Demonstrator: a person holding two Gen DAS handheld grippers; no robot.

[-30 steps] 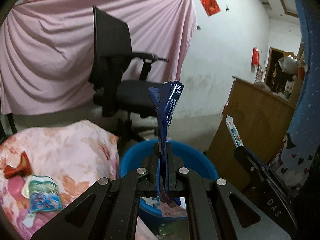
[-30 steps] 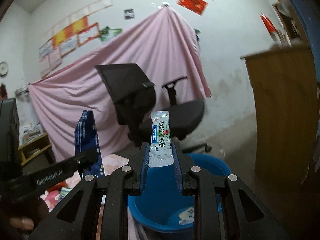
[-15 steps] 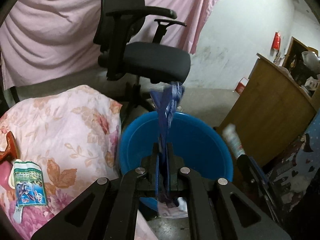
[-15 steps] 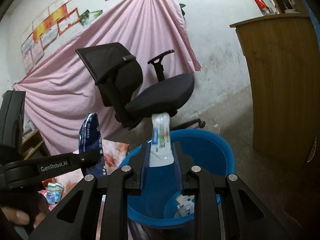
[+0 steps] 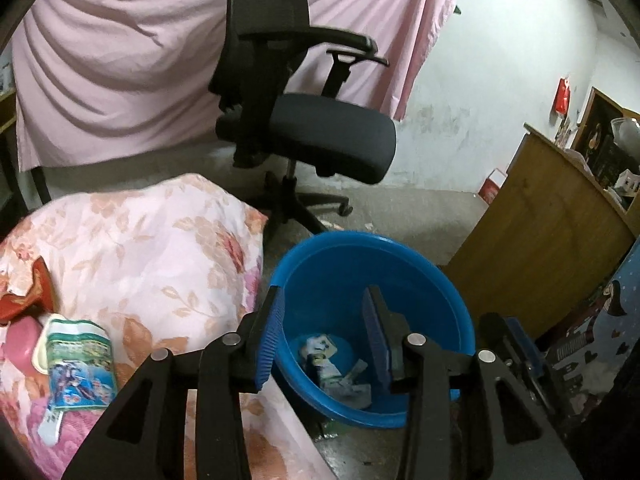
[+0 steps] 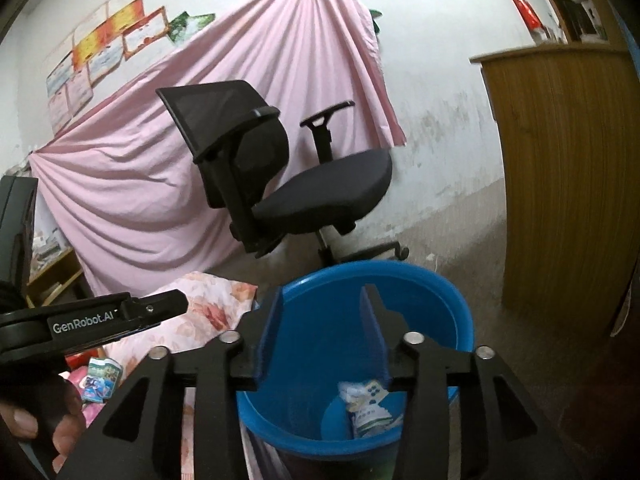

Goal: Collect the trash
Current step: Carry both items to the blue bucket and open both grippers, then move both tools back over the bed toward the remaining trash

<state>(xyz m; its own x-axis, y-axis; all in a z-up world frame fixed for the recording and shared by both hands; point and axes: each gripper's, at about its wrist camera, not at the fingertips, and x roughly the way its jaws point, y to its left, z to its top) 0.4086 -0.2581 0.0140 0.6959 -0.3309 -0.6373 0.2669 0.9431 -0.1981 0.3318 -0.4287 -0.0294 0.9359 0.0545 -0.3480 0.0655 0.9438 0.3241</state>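
Now both grippers, left gripper [image 5: 322, 334] and right gripper [image 6: 318, 334], hang over the blue basin [image 5: 352, 248], jaws just opened and empty, so wrappers [image 5: 334, 368] lie inside; one snack packet [image 5: 78, 364] remains on the floral quilt [image 5: 140, 248].

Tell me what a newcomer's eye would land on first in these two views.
The blue basin on the floor, wrappers lying in its bottom, with both the left gripper and right gripper open and empty over it. Behind stands a black office chair against a pink sheet.
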